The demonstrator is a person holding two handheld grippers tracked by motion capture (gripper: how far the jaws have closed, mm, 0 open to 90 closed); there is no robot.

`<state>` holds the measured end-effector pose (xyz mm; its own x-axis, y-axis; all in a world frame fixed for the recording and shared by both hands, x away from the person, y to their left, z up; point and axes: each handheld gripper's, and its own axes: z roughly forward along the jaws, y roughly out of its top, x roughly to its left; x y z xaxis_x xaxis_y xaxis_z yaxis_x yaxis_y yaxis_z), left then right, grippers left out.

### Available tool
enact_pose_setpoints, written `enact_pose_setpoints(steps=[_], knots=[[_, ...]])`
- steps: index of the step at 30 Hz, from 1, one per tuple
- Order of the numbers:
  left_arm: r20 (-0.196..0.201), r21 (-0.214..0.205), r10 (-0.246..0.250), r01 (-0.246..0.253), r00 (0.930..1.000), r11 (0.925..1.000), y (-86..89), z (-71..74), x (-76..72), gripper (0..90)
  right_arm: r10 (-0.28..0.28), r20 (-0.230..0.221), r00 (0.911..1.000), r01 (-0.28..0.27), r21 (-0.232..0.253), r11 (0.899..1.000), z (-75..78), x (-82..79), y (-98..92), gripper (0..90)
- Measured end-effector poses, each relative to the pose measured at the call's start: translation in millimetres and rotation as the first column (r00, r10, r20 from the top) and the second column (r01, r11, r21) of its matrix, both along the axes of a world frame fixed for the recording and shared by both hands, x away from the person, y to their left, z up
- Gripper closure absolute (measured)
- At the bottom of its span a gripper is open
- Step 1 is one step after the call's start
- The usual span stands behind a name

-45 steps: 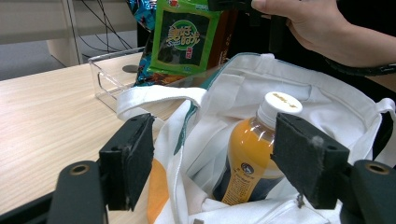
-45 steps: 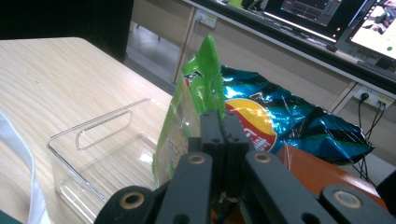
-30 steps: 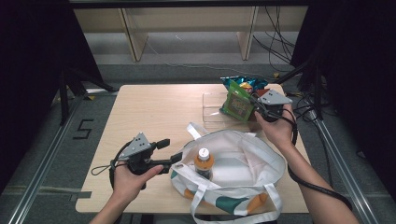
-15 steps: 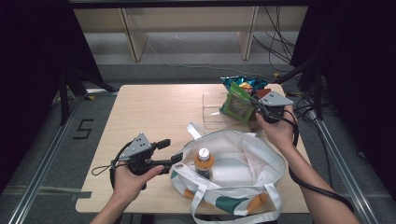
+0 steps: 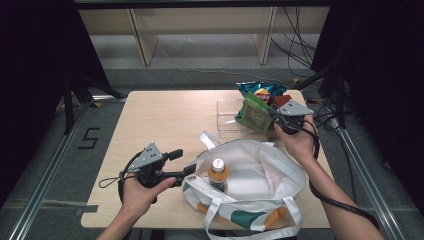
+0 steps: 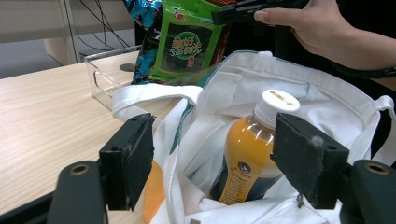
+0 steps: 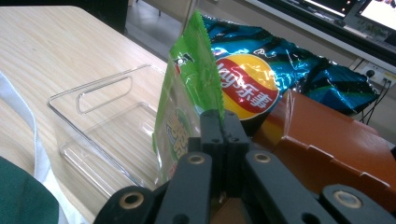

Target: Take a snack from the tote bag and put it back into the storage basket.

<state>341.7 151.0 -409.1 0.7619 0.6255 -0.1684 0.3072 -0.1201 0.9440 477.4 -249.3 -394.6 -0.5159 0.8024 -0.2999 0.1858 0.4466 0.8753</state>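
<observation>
Two claws are in use: my left claw (image 5: 186, 169) stands released at the left rim of the tote bag (image 5: 265, 170), while my right claw (image 7: 219, 122) is clenched on the green snack packet (image 5: 255, 114). From that packet, one bag mouth lies toward me and leftward, nearer my right hand. Count: one orange bottle (image 5: 218, 172) upright in the bag, one blue chip bag (image 5: 260, 90), one clear tray (image 5: 227, 117) on the surface (image 5: 165, 120).

Both forearms bare; black left gripper (image 5: 184, 169) with grey three-cornered plate, brass-ringed pivots, felted pads (image 6: 306, 161); black right gripper (image 7: 219, 123), cable trailing toward five o'clock.
</observation>
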Motion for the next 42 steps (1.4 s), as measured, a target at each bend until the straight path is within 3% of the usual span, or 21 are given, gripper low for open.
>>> enact_pose_setpoints(steps=[5, 8, 10, 14, 17, 23, 26, 27, 33, 34, 36, 38, 42], knots=[[0.000, 0.000, 0.000, 0.000, 1.0000, 1.0000, 0.1, 0.0, 0.0, 28.9, -0.004, -0.016, 0.9999, 0.004, 0.006, 1.000, -2.2, -0.2, -1.9, 90.0], [0.000, 0.000, -0.001, 0.001, 1.0000, 1.0000, -0.1, 0.0, 0.0, 28.9, -0.005, 0.006, 1.0000, 0.005, -0.004, 1.000, -3.2, 0.3, -2.9, 90.0], [-0.001, -0.001, -0.001, 0.001, 1.0000, 1.0000, -0.3, 0.1, -0.1, 28.9, -0.004, -0.019, 0.9998, 0.004, 0.005, 1.000, -4.5, -1.1, -2.5, 90.0], [0.000, -0.002, -0.002, 0.002, 1.0000, 1.0000, -1.0, -0.2, -0.2, 29.0, -0.011, -0.008, 0.9999, 0.011, -0.004, 1.000, -7.5, -0.6, -4.7, 90.0], [0.001, -0.007, -0.008, 0.008, 1.0000, 0.9999, -1.2, -0.8, 0.6, 29.0, -0.001, -0.031, 0.9995, 0.001, -0.012, 1.000, -8.2, -1.2, -5.6, 90.0], [0.000, 0.002, -0.002, 0.002, 1.0000, 1.0000, -0.4, -0.2, 0.2, 29.0, -0.015, -0.031, 0.9994, 0.014, -0.019, 1.000, -10.0, -0.5, -6.0, 90.0], [0.001, -0.005, -0.008, 0.008, 1.0000, 1.0000, -0.8, -0.9, 0.6, 29.0, -0.014, -0.010, 0.9998, 0.014, -0.025, 1.000, -11.4, 0.0, -5.3, 90.0], [0.000, 0.000, -0.001, 0.001, 1.0000, 1.0000, -0.8, -0.3, -0.1, 29.0, -0.008, -0.031, 0.9995, 0.007, -0.021, 1.000, -11.8, -0.3, -4.6, 89.5], [0.003, 0.001, -0.004, 0.004, 1.0000, 1.0000, -0.4, 0.3, 0.1, 29.0, -0.005, -0.048, 0.9988, 0.005, -0.015, 1.000, -13.0, -0.9, -3.8, 87.7], [0.002, 0.001, -0.004, 0.004, 1.0000, 1.0000, -0.5, 0.2, 0.1, 29.0, -0.008, -0.025, 0.9997, 0.008, -0.018, 1.000, -12.5, -0.5, -5.1, 85.8], [0.002, -0.001, -0.003, 0.003, 1.0000, 1.0000, -0.8, 0.0, 0.0, 29.0, -0.010, -0.020, 0.9997, 0.010, -0.019, 1.000, -12.4, -0.6, -5.6, 85.7], [0.002, 0.000, -0.003, 0.003, 1.0000, 1.0000, -1.1, -0.1, -0.1, 29.0, -0.003, -0.050, 0.9987, 0.003, -0.002, 1.000, -12.7, -1.8, -6.2, 84.9], [0.000, 0.000, -0.007, 0.007, 1.0000, 1.0000, -1.6, -0.6, 0.2, 29.0, -0.012, -0.030, 0.9995, 0.011, -0.009, 1.000, -12.3, -1.4, -7.8, 83.5]])
